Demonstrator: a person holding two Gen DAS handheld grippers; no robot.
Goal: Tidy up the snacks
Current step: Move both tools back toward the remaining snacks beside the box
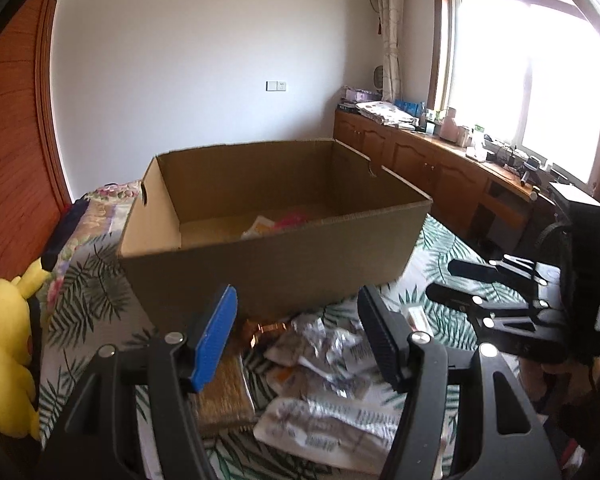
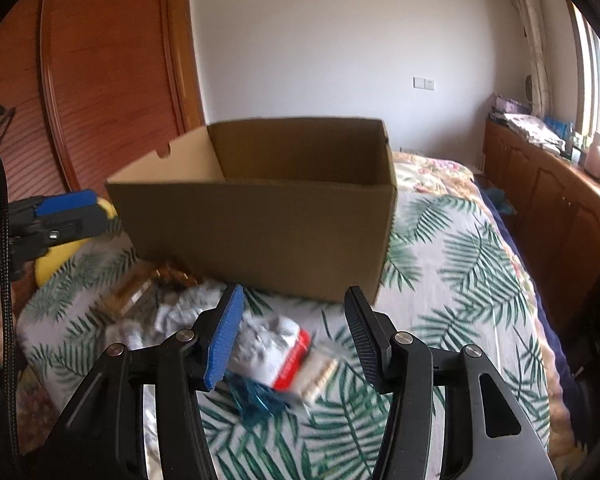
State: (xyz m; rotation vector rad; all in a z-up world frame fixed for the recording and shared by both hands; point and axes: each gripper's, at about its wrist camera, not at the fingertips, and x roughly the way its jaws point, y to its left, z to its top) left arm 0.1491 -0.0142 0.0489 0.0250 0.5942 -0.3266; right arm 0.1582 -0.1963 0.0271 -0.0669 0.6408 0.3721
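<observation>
An open cardboard box (image 1: pixel 284 256) stands on the bed, with a yellow and a pink snack pack (image 1: pixel 278 222) inside. It also shows in the right wrist view (image 2: pixel 260 236). My left gripper (image 1: pixel 296 340) is open and empty above several silver snack packs (image 1: pixel 324 360) in front of the box. My right gripper (image 2: pixel 294 340) is open and empty above a silver pack with a red band (image 2: pixel 284 354) and a blue wrapper (image 2: pixel 256 400). The right gripper also shows at the right of the left wrist view (image 1: pixel 496 292). The left gripper shows at the left of the right wrist view (image 2: pixel 72 210).
A yellow plush toy (image 1: pixel 4 356) lies at the bed's left edge. A gold-wrapped item (image 1: pixel 264 330) and a woven brown pack (image 1: pixel 224 396) lie by the box's front. Wooden cabinets (image 1: pixel 428 160) with clutter run under the window on the right. A wooden wardrobe (image 2: pixel 100 80) stands behind.
</observation>
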